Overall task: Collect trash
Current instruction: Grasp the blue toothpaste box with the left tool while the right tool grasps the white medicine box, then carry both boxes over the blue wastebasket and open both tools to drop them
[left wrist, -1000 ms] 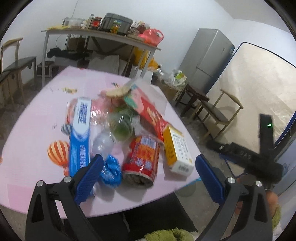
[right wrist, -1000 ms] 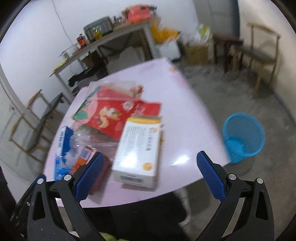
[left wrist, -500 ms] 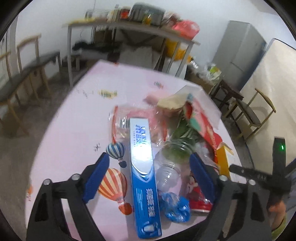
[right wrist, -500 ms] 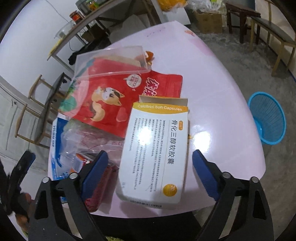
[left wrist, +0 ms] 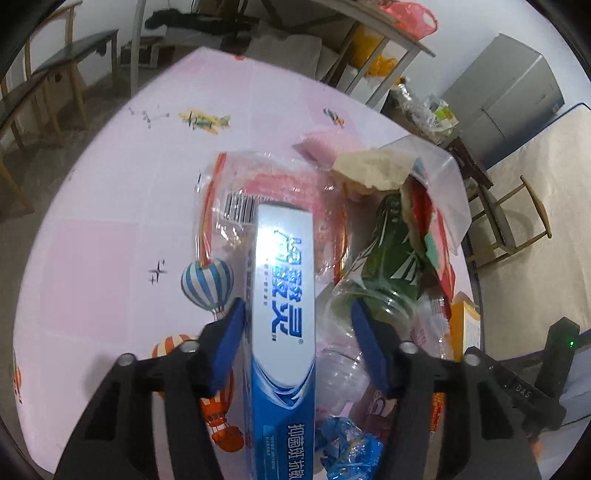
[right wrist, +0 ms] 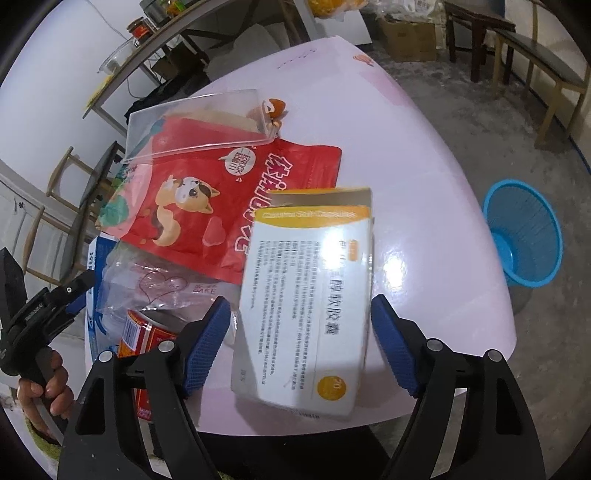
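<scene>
A pile of trash lies on the pink table [left wrist: 103,192]. My left gripper [left wrist: 295,341] is open, its jaws astride the blue and white toothpaste box [left wrist: 282,295], narrowed toward it but with gaps. Beside it lie a green plastic bottle [left wrist: 388,258], a clear wrapper [left wrist: 240,195] and a blue crumpled wrapper [left wrist: 347,443]. My right gripper [right wrist: 301,343] is open, its jaws astride the white and yellow medicine box [right wrist: 306,299], with small gaps on both sides. A red snack bag [right wrist: 221,206], a clear lid [right wrist: 195,125] and a red can [right wrist: 144,343] lie to its left.
A blue waste basket [right wrist: 524,236] stands on the floor right of the table. Wooden chairs [left wrist: 509,221] stand around. A cluttered side table [left wrist: 369,22] and a grey fridge [left wrist: 509,96] are at the back. The left gripper also shows in the right wrist view [right wrist: 40,306].
Both grippers moved down and forward onto the pile. The left jaws narrowed around the toothpaste box, the right jaws narrowed around the medicine box.
</scene>
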### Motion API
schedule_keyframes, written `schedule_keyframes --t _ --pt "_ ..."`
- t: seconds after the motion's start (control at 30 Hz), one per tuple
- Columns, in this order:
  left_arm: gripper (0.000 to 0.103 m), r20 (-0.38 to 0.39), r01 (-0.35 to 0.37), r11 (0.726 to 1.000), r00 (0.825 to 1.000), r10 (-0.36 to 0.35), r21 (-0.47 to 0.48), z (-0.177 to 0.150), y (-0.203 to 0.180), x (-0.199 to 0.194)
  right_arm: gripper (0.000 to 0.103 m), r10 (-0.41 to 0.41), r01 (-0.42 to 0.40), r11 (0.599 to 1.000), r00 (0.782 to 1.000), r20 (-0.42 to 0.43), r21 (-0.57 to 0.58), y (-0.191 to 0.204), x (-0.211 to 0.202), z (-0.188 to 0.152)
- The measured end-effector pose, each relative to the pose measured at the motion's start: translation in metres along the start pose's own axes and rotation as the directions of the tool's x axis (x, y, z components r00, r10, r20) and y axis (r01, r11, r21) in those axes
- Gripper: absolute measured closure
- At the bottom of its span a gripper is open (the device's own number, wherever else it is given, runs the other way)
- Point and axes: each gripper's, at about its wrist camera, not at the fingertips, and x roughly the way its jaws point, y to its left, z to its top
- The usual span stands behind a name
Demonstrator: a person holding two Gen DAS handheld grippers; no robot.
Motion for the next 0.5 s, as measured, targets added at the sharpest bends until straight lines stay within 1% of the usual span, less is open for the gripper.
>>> schedule_keyframes --t 0.07,0.1,0.17,0.3,0.37,0.5 --pt "0.062 -0.007 0.002 1.0 1.0 -0.002 -0.012 -0.001 0.002 0.0 0.027 -0.004 0.004 1.0 1.0 -0.007 -0.002 0.004 0.006 0.003" --pt "0.065 -0.009 0.005 1.0 1.0 -0.005 -0.021 -0.001 0.005 -0.001 0.027 -0.004 0.004 1.0 1.0 -0.008 -0.003 0.004 0.006 0.001" --pt "0.066 -0.003 0.012 0.999 1.0 -0.012 -0.031 -0.002 0.007 -0.005 0.027 -0.006 0.006 1.0 1.0 -0.012 -0.006 0.004 0.006 0.0" --pt "0.067 0.036 0.015 0.999 0.999 -0.014 -0.042 -0.005 0.011 -0.015 0.027 -0.013 0.013 1.0 1.0 -0.019 -0.014 0.006 0.01 -0.001" --pt "0.067 0.064 0.016 0.999 0.998 -0.013 -0.046 -0.006 0.014 -0.024 0.027 -0.016 0.015 1.0 1.0 -0.02 -0.02 0.006 0.011 -0.002" --pt "0.068 0.135 0.007 0.999 0.991 -0.001 -0.044 -0.01 0.018 -0.047 0.031 0.007 -0.007 1.0 1.0 -0.012 -0.014 0.005 0.011 -0.003"
